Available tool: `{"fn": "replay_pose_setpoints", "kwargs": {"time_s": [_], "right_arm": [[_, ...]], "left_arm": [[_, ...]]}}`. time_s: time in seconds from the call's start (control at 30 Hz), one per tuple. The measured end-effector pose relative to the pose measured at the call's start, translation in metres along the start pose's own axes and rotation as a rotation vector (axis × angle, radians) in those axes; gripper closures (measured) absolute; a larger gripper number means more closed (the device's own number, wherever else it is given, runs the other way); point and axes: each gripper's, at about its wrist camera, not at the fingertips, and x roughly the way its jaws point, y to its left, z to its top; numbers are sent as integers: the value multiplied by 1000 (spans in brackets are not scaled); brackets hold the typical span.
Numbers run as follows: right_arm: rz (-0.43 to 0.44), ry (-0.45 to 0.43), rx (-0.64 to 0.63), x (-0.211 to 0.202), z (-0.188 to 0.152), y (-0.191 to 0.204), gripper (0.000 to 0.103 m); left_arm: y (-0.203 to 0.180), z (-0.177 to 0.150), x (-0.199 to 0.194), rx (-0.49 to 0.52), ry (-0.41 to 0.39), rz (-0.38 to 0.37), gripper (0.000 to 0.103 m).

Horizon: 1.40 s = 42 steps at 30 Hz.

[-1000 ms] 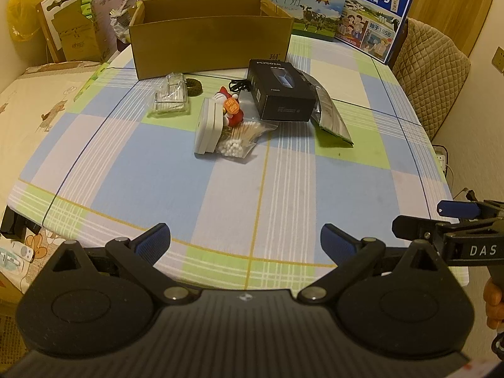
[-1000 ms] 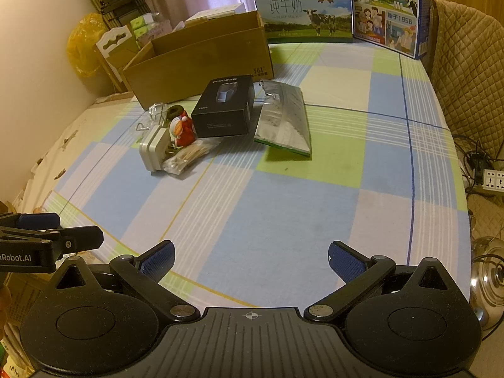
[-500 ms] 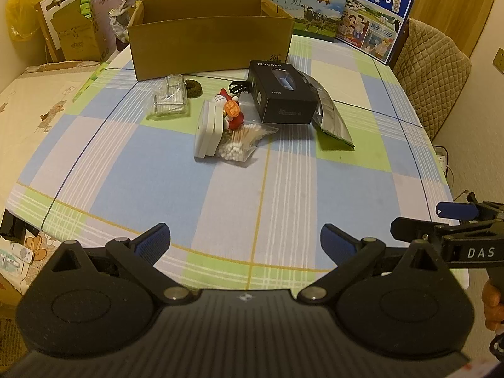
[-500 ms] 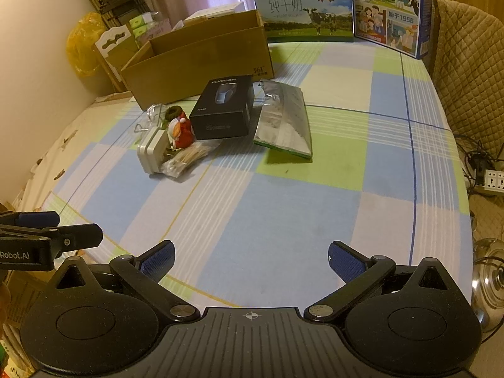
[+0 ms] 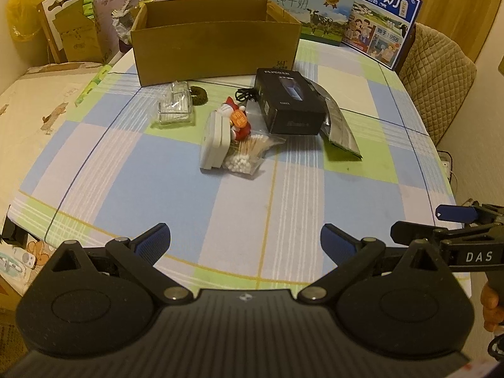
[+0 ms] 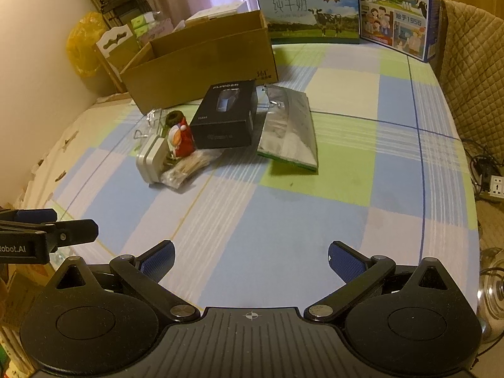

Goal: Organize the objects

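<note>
Left claw (image 5: 245, 241) & right claw (image 6: 251, 255) level, wide apart, empty, low over tablecloth (image 5: 220, 208), seemingly not touching.

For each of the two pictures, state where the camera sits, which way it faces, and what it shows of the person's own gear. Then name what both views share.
Left wrist: on the left gripper, facing across the checked table to the cardboard box; the right gripper shows at right.
Right wrist: on the right gripper, facing the box from further right; the left gripper shows at left.
Shared: box, black carton, milk cartons.
</note>
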Motion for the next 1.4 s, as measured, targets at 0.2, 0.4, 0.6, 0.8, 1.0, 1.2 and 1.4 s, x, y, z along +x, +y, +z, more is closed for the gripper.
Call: {"fn": "replay_pose_setpoints", "kwargs": {"time_s": [0.2,0.4,0.6,0.8,1.0,1.2,1.4], "right_arm": [[1,-17,24,11,18,-10,2],[-8,-30,66,30,38,-21,2],[-38,-52,83,48,62,-33,2],[-27,-84,73,71,88,-45,13],[-20,-81,51,104,111,-49,18],[-39,-61,32,139,136,-53,20],[-55,-7,34,172,152,-59,23]], "left_arm": [[15,16,7,-13,-2,21,3],[33,34,18,-32,-1,57,3],[55,51,32,-48,3,87,3],[78,69,48,-55,3,114,2],[101,88,67,-65,1,135,2],[117,104,87,-68,8,139,2],[128,116,104,-63,13,141,2]]}}
